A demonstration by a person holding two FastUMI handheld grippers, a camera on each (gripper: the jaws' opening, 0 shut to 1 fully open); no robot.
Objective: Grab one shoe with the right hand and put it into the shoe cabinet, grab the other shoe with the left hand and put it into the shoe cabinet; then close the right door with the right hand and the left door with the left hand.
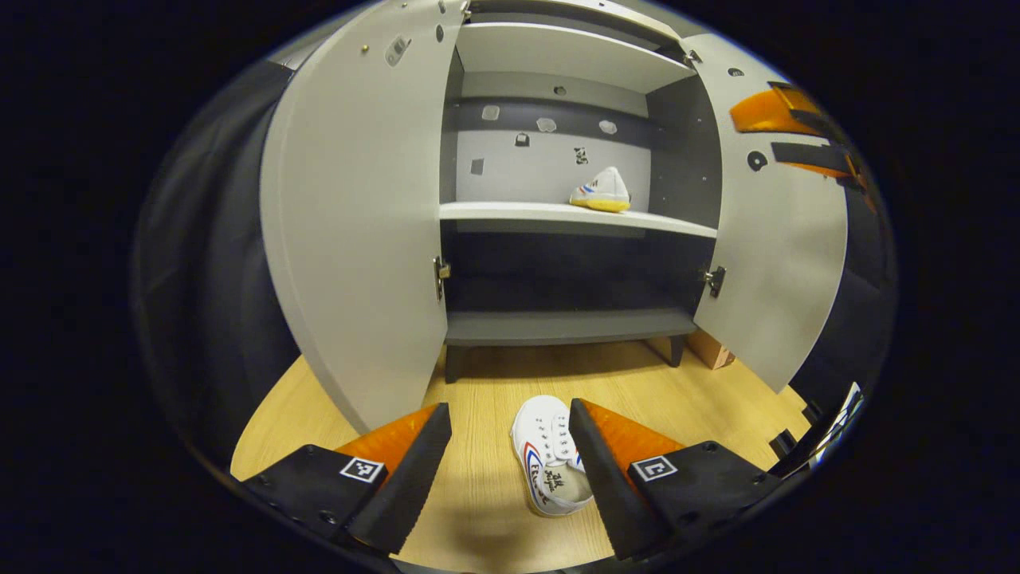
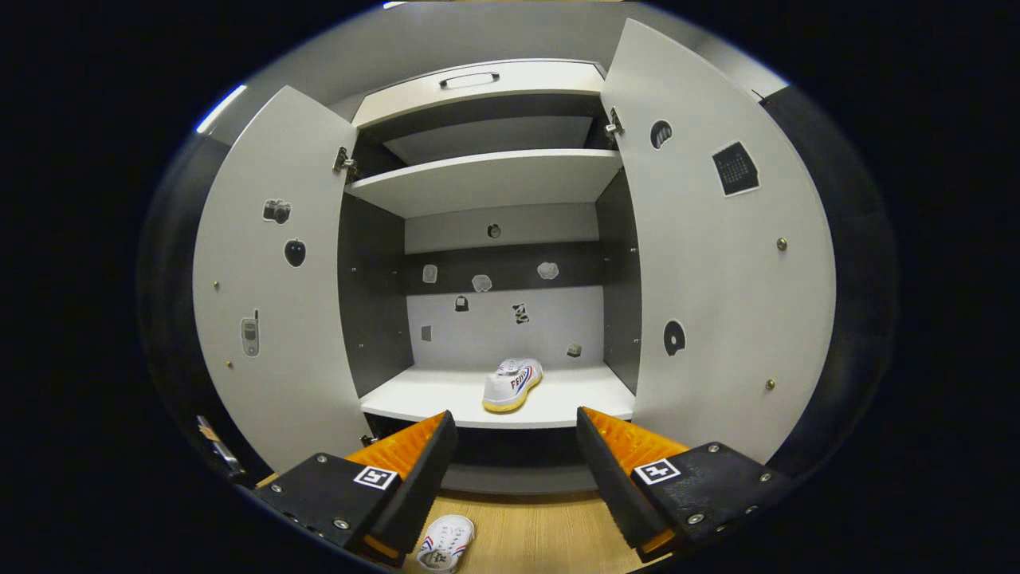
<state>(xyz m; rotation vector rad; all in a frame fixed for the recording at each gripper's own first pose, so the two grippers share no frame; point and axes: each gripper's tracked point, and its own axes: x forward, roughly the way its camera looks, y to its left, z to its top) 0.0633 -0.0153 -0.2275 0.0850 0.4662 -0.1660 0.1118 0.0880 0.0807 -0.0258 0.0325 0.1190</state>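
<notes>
One white shoe (image 1: 602, 191) (image 2: 512, 384) with a yellow sole rests on the cabinet's middle shelf (image 1: 510, 212) (image 2: 446, 395), toward its right side. The other white shoe (image 1: 546, 458) (image 2: 445, 542) lies on the wooden floor in front of the cabinet. My left gripper (image 1: 510, 466) is open low over the floor, its right finger next to that shoe, nothing held. My right gripper (image 2: 514, 470) is open and empty in front of the middle shelf, short of the shoe there. It also appears as an orange shape (image 1: 785, 119) at the upper right of the left gripper view.
Both grey cabinet doors stand wide open: left door (image 1: 358, 231) (image 2: 271, 279), right door (image 1: 777, 239) (image 2: 717, 255). An upper shelf (image 2: 486, 179) and a dark bottom shelf (image 1: 566, 325) are bare. A small brown box (image 1: 709, 349) sits on the floor by the cabinet's right leg.
</notes>
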